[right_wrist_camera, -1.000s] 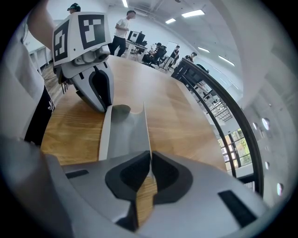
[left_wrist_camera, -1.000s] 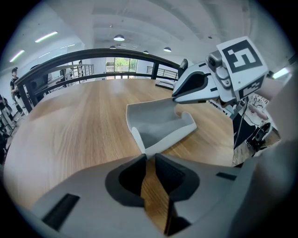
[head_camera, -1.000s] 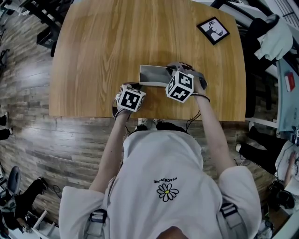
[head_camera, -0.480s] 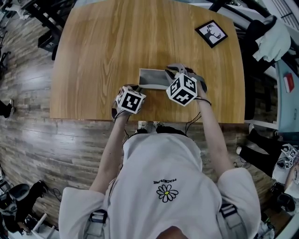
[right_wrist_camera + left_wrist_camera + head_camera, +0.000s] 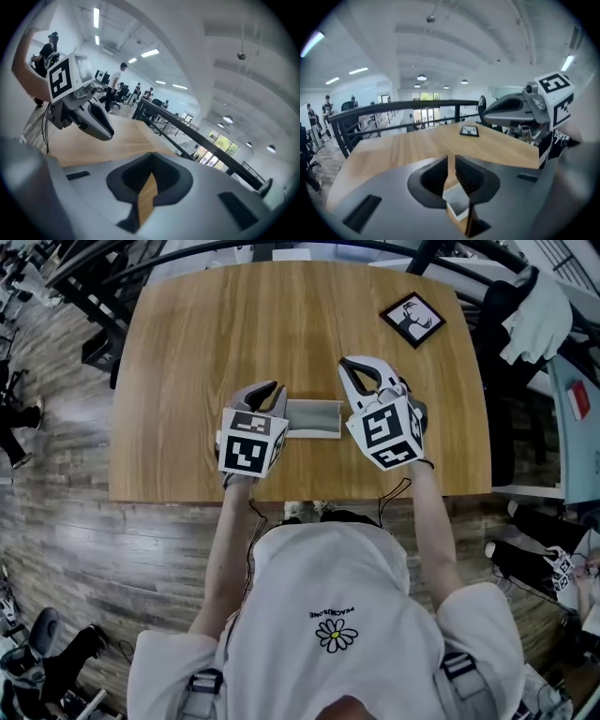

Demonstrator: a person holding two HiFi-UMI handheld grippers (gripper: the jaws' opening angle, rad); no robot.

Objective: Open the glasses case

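While both grippers are held up over the near part of the wooden table [image 5: 225, 334], the glasses case [image 5: 314, 418] is seen lying flat on it between them — a low grey rectangle with a paler strip along its near long edge. Whether its lid is up can't be told from above. In the head view its left end is tucked just beside the left gripper [image 5: 269, 392] and its right end is cut off by the right gripper [image 5: 361, 367]. The left jaws are parted by a narrow slit and have just been closing. Nothing is clamped, and only a pale corner of the case is glimpsed through the gap, lower down. The right jaws are pressed together at the tips with nothing caught between them — just bare wood is seen below. A small black-framed picture [image 5: 412, 317] is parked near the far right corner, well apart from the case. A black railing [image 5: 393, 108] is seen past the far edge, and plank flooring [image 5: 56, 521] all round.
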